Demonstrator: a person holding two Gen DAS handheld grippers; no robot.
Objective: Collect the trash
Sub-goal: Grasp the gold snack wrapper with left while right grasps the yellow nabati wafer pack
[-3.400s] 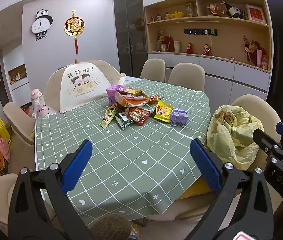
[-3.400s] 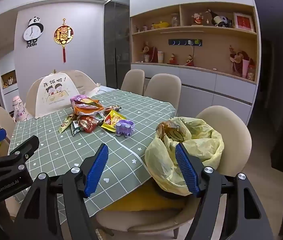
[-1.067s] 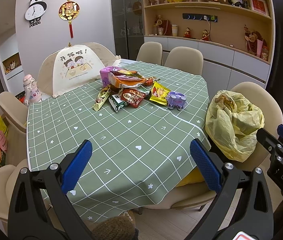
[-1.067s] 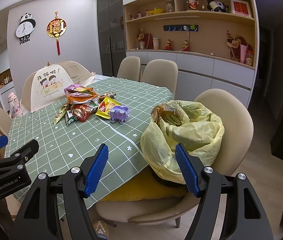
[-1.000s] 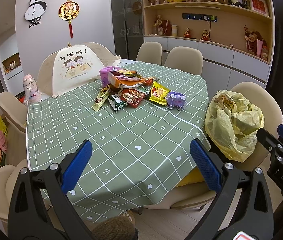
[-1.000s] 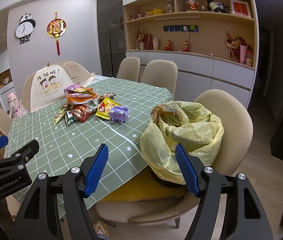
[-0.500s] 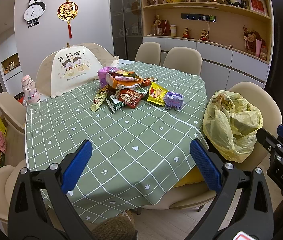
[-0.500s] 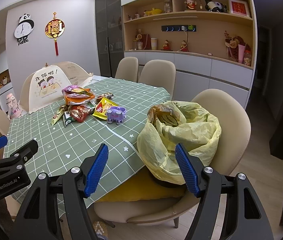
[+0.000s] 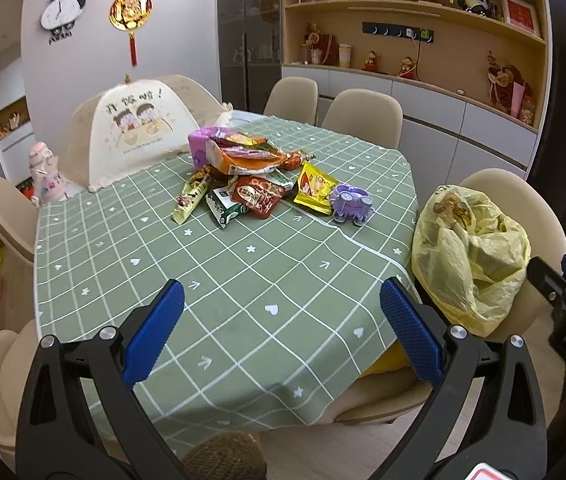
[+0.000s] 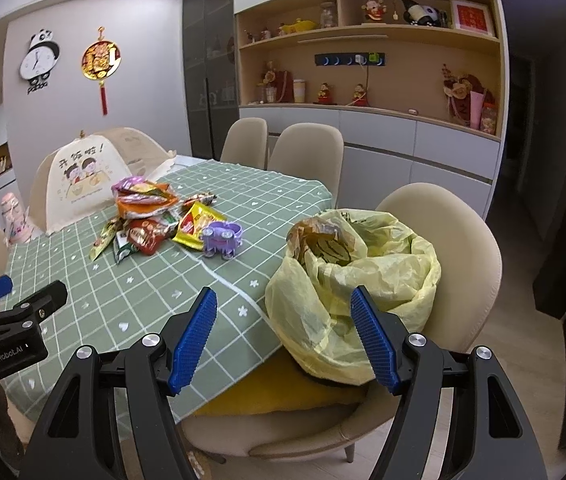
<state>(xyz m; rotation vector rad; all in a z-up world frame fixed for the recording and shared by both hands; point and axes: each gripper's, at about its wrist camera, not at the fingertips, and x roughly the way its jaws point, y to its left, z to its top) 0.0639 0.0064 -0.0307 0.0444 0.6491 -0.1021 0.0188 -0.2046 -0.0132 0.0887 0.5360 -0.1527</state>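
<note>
Both my claws, left (image 9: 281, 330) and right (image 10: 283, 336), were wide open, holding nothing. Wrappers (image 9: 243, 184) sat upper-centre on desk (image 9: 243, 280); yellow bag (image 10: 359, 280) centre-right.

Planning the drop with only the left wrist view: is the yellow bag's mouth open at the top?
Observer: Yes. The right wrist view shows the yellow bag gaping upward, with a brown printed wrapper inside near its table-side rim.
Operator: Are the right fingers holding anything?
Observer: No. The right gripper is open and empty, and its fingers frame the bag's lower half.
Operator: What's under the bag?
Observer: Something dark shows beneath it, on a yellow cushion on the beige chair.
</note>
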